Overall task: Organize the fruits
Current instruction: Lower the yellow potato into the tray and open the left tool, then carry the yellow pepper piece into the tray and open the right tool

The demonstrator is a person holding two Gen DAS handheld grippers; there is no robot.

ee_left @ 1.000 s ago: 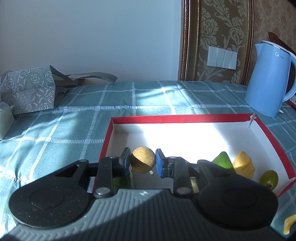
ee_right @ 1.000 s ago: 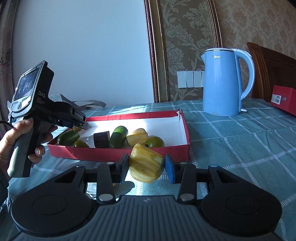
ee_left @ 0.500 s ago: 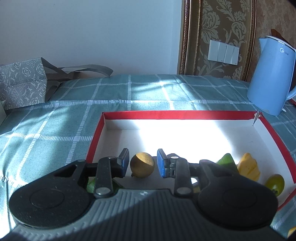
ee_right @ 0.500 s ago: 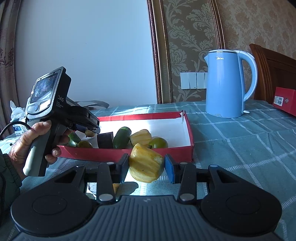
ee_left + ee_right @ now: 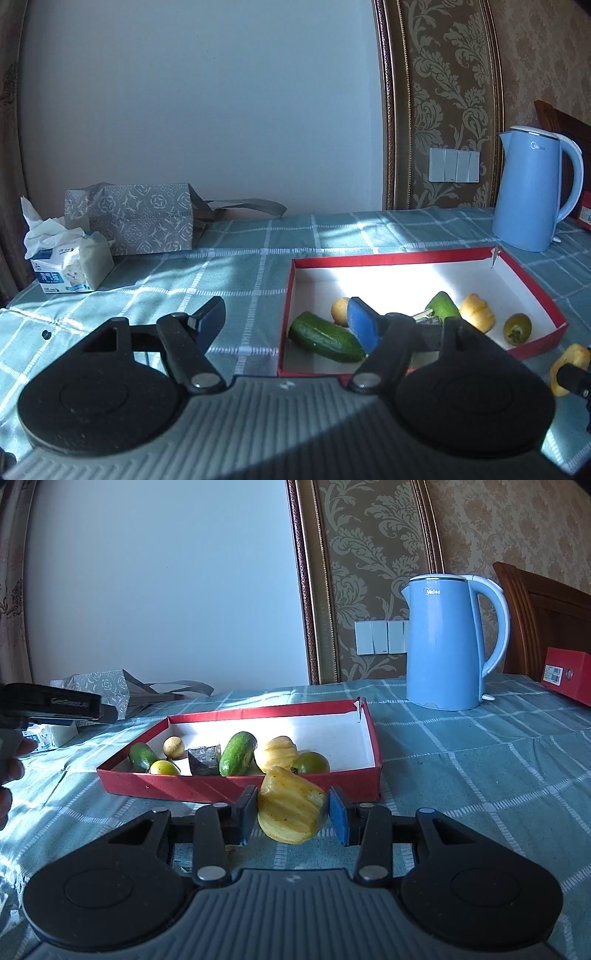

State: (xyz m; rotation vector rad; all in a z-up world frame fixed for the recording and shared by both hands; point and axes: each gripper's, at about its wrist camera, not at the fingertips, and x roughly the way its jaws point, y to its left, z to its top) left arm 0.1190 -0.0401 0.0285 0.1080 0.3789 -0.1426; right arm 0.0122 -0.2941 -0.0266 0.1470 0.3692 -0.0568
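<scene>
With seven pieces already in the red box (image 5: 236,786), the task looks mostly done. Left to right in the right wrist view, the box holds a small cucumber (image 5: 142,756), a lime (image 5: 164,767) at the near wall, a brown round fruit (image 5: 173,747) behind it, a dark block (image 5: 204,760), a bigger cucumber (image 5: 238,753), a yellow ribbed fruit (image 5: 276,752) and a green tomato (image 5: 310,763). All sit bunched along the near side; the far half of the box is bare white.

Left claw (image 5: 286,319) is released, jaws spread wide with nothing between them, hanging above the table (image 5: 240,273) at the box's left edge. Judged from that, its part is finished for now.

Right claw (image 5: 291,814) is clenched on a second yellow ribbed fruit (image 5: 290,810), held up just in front of the box's near wall, not yet over it. This piece looks like the last one outside. No other loose fruit shows on the table in either view, though the claw bodies hide the near strip.

Left to do: carry it over the wall, set it in the free space, let go. Kettle (image 5: 445,642) stands well behind, no concern.
</scene>
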